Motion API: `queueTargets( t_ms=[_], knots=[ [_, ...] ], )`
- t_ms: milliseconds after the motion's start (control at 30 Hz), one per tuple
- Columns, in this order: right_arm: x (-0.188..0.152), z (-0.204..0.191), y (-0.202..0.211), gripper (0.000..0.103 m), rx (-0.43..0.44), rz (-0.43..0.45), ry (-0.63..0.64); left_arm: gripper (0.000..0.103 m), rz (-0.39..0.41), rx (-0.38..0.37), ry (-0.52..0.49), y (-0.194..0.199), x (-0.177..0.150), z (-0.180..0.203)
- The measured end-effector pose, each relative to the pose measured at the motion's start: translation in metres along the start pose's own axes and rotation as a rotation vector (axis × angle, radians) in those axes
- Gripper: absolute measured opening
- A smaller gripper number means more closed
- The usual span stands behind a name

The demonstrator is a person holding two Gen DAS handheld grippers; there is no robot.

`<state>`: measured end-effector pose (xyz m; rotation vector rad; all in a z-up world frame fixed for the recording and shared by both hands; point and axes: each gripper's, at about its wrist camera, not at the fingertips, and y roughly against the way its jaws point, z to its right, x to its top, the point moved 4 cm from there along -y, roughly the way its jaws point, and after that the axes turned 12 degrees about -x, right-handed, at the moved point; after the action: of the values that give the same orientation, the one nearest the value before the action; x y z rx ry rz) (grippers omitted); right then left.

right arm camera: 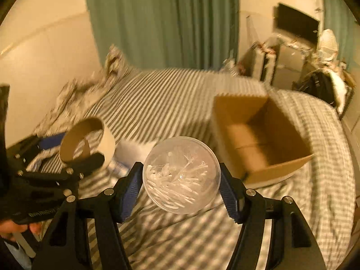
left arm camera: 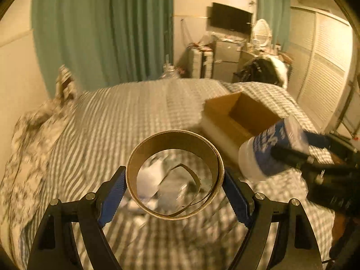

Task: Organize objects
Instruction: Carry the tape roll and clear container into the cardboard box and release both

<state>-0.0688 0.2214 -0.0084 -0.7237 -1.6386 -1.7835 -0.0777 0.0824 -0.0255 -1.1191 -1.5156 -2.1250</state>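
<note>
My left gripper (left arm camera: 174, 183) is shut on a brown cardboard tape roll (left arm camera: 173, 141), held above the striped bed. My right gripper (right arm camera: 181, 180) is shut on a clear round container of cotton swabs (right arm camera: 181, 175), also above the bed. In the left wrist view the container (left arm camera: 270, 148) shows a blue label and sits just right of the roll, close to the open cardboard box (left arm camera: 243, 114). In the right wrist view the roll (right arm camera: 87, 139) and the left gripper (right arm camera: 74, 155) are at the left, and the box (right arm camera: 258, 135) lies open ahead to the right.
The bed (left arm camera: 135, 112) has a grey-and-white striped cover with a rumpled patterned blanket (left arm camera: 38, 135) at its left. Small white items (right arm camera: 135, 150) lie on the cover below the grippers. Green curtains (left arm camera: 101, 29), a TV (left arm camera: 231, 18), drawers and a wardrobe (left arm camera: 324, 63) stand beyond.
</note>
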Motion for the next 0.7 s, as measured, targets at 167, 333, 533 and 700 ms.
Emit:
queueTargets(
  t_ms=[167, 333, 533, 700],
  knots=[
    [0.032, 0.066, -0.004, 0.065, -0.093, 0.035, -0.074, 0.085, -0.012, -0.066, -0.053, -0.04, 0.039, 0.041],
    [0.047, 0.112, -0.033, 0.065, -0.138, 0.019, -0.115, 0.085, -0.035, -0.131, -0.106, -0.095, 0.074, 0.082],
    [0.045, 0.148, -0.086, 0.065, -0.167, -0.049, -0.147, 0.085, -0.126, -0.18, -0.142, -0.166, 0.088, 0.106],
    [0.037, 0.168, -0.11, 0.065, -0.166, -0.067, -0.157, 0.086, -0.16, -0.208, -0.154, -0.201, 0.09, 0.111]
  ],
)
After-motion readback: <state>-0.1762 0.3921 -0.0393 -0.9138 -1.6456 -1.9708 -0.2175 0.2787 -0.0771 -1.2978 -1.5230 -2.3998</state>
